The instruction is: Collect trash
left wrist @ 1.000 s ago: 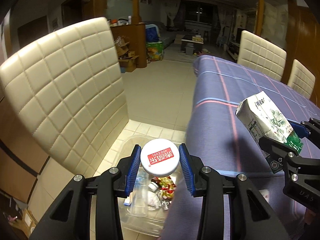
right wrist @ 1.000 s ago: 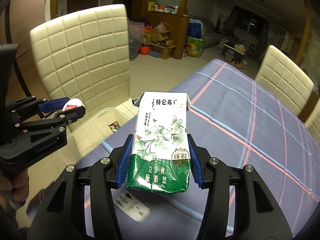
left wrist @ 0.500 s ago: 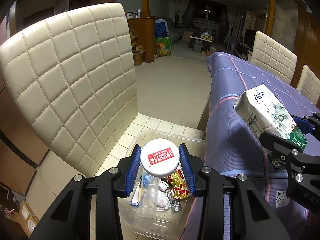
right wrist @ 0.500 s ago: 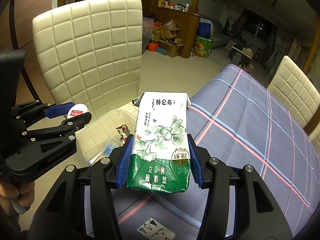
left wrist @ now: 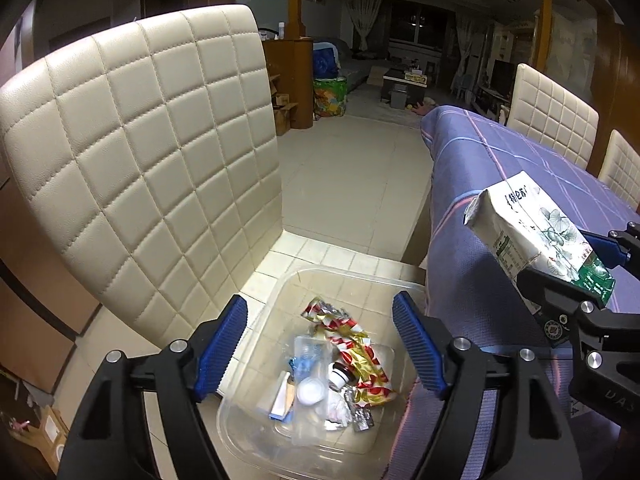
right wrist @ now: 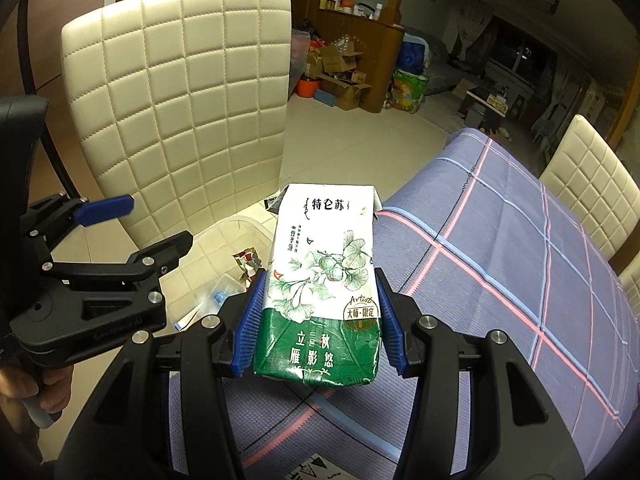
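Observation:
My left gripper [left wrist: 320, 312] hangs over a clear plastic bin [left wrist: 352, 275] on the tiled floor. Its jaws are opening and nothing is between them. In the bin lie a red and gold wrapper [left wrist: 356, 344], a crushed clear bottle [left wrist: 308, 356], a small white round cup [left wrist: 310, 391] and other scraps. My right gripper [right wrist: 320, 280] is shut on a white and green milk carton [right wrist: 324, 232], held upright above the table's edge just right of the bin. The left wrist view shows that carton [left wrist: 536, 224] at the right.
A cream quilted chair [left wrist: 140, 160] stands close behind and left of the bin. The table with a purple checked cloth [right wrist: 500, 260] fills the right side, with more cream chairs [left wrist: 552, 112] beyond it. A hand [right wrist: 44, 396] holds the left gripper's handle.
The left jaws have spread and the white-lidded cup they held has dropped into the bin. Both grippers drew a little closer over the bin. The carton stays gripped.

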